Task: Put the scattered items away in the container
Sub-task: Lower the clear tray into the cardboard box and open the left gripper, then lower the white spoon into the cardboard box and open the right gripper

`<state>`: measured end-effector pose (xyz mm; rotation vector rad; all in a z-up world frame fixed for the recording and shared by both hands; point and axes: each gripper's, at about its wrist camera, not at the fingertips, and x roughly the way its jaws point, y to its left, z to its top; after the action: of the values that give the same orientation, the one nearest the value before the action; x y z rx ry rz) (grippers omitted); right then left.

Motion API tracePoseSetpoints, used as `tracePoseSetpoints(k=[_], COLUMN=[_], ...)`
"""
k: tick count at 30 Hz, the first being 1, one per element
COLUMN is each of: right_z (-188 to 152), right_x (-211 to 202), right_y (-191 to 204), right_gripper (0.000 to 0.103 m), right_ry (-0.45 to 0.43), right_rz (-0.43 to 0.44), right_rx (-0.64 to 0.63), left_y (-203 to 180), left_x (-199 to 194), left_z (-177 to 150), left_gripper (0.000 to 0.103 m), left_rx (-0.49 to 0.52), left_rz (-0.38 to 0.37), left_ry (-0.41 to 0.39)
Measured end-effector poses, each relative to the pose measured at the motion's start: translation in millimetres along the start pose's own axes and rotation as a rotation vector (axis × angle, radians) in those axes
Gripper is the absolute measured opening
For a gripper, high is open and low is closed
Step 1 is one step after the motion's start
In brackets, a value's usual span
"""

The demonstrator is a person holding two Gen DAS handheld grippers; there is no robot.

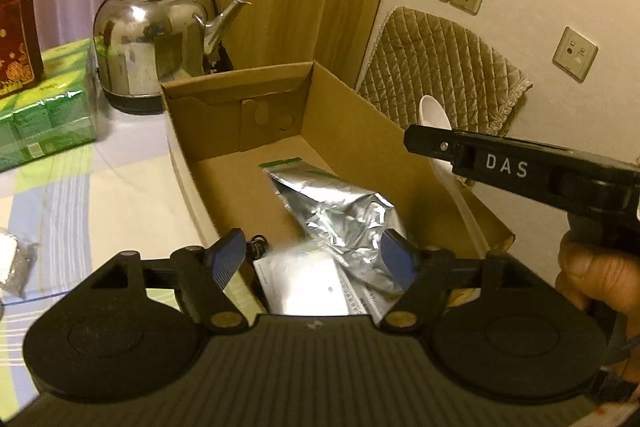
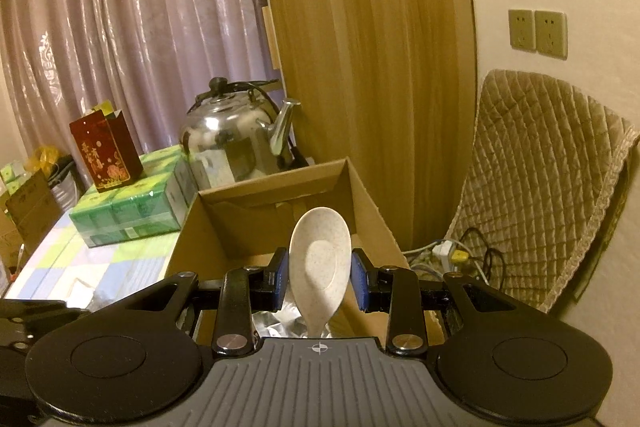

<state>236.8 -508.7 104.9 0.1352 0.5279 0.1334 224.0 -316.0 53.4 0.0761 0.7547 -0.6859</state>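
You have one open brown cardboard box [image 1: 352,131] on the pale checked tablecloth [image 1: 100,195], with one rounded steel kettle [image 1: 152,39] standing just behind its far left corner and one green shrink-wrapped block of packs [image 1: 44,107] further left, a single dark red gift bag [image 1: 16,39] upright on top of it. Inside the box lie two items – one crumpled silver foil pouch [image 1: 340,215] and one flat white sachet [image 1: 304,283] at the near end, partly under the pouch. Your left gripper [image 1: 316,259] tilts down over the box's near end with its jaws spread wide and nothing pressed between them; the pouch and sachet lie just below and between the blue pads [image 1: 228,259]. Your right gripper [image 2: 319,281] comes in from the right side of the box, angled gently downward, a hand [image 1: 596,279] wrapped round its grip. Its jaws are closed on one cream speckled spoon [image 2: 320,259], clamped across the bowl, which stands upright between the pads – the spoon hangs above the box's right wall, not yet set down inside.
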Motion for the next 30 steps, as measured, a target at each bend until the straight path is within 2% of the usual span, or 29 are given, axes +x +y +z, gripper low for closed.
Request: tracePoseSetpoints(k=[14, 24, 30], right_z=[2.0, -1.0, -3.7], right_x=[7.3, 28.3, 38.0], right_y=[28.2, 44.9, 51.4], right_gripper=[0.030, 0.030, 0.031], right_ry=[0.021, 0.047, 0.065], right_rz=[0.065, 0.098, 0.084], right_rx=[-0.042, -0.099, -0.130], left_y=[30.0, 45.0, 55.0], left_x=[-42.9, -56.1, -59.3], left_z=[-14.7, -31.5, -39.9], left_gripper=[0.070, 0.071, 0.071], left_rx=[-0.027, -0.066, -0.093], left_rz=[0.074, 0.092, 0.103], left_ry=[-0.034, -0.027, -0.019])
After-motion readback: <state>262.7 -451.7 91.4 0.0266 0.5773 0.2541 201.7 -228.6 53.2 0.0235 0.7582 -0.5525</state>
